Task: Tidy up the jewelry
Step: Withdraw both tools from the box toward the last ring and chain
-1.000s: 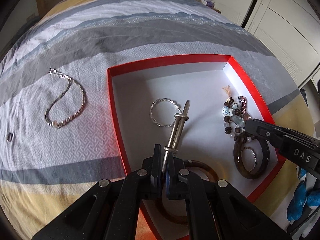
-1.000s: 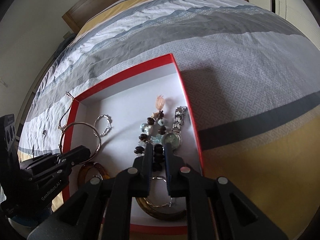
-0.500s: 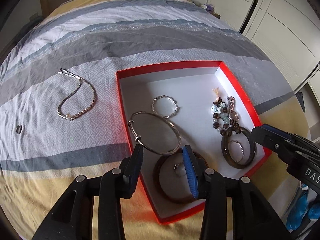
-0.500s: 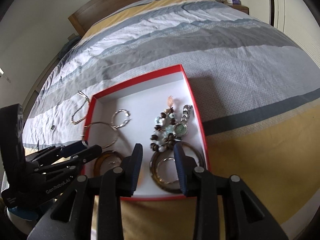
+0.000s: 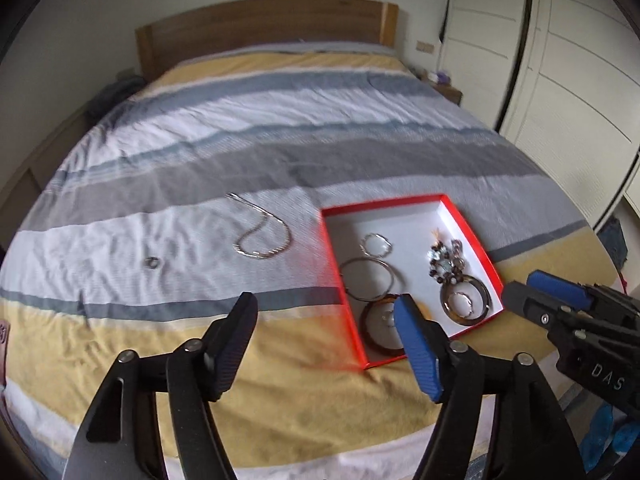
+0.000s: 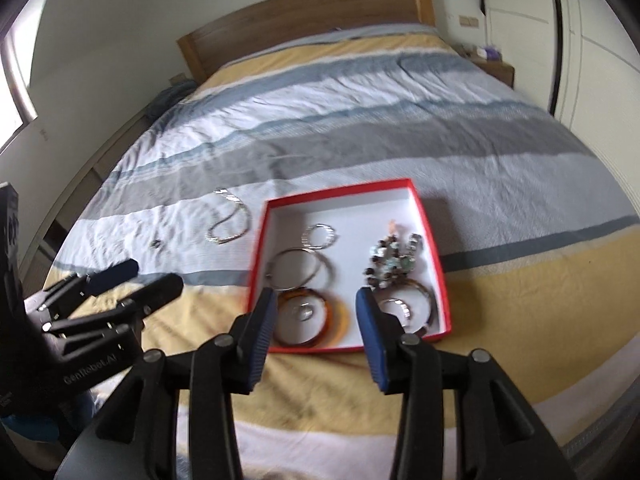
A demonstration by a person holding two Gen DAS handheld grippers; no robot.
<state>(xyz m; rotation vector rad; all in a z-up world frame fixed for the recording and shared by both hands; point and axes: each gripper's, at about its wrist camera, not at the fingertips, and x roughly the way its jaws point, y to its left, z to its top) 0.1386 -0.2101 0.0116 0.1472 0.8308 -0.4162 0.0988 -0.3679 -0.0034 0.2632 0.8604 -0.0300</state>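
Looking along the left wrist view, the left gripper [image 5: 326, 326] hung above the yellow band of the bed [image 5: 280, 132] with its jaws wide apart and nothing between them. The red box [image 5: 472, 228] lay ahead and to the right, holding a thin silver bangle [image 5: 368, 278], a small twisted ring [image 5: 375, 245], a brown bangle [image 5: 380, 326], a dark bangle [image 5: 466, 302] and a beaded cluster [image 5: 444, 258]. Outside the box, a silver chain necklace [image 5: 262, 238] lay looped on the white stripe, and a small ring [image 5: 152, 262] lay well apart to its left. The chain would have been light, limp and slippery; judged best taken at a bunched part of the loop, since a single strand could slip from the pads. The small ring would have been stiff but tiny, needing a pinch across its rim against soft bedding.

In the right wrist view, the right gripper [image 6: 316, 322] was held low over the near edge of the red box [image 6: 438, 256], jaws spread and empty, pointing forward and tilted down. The left gripper [image 6: 140, 280] appeared at the left, also parted. The necklace [image 6: 228, 226] lay just beside the box's left wall; the small ring [image 6: 155, 244] lay further left. Motion blur limited finer detail.
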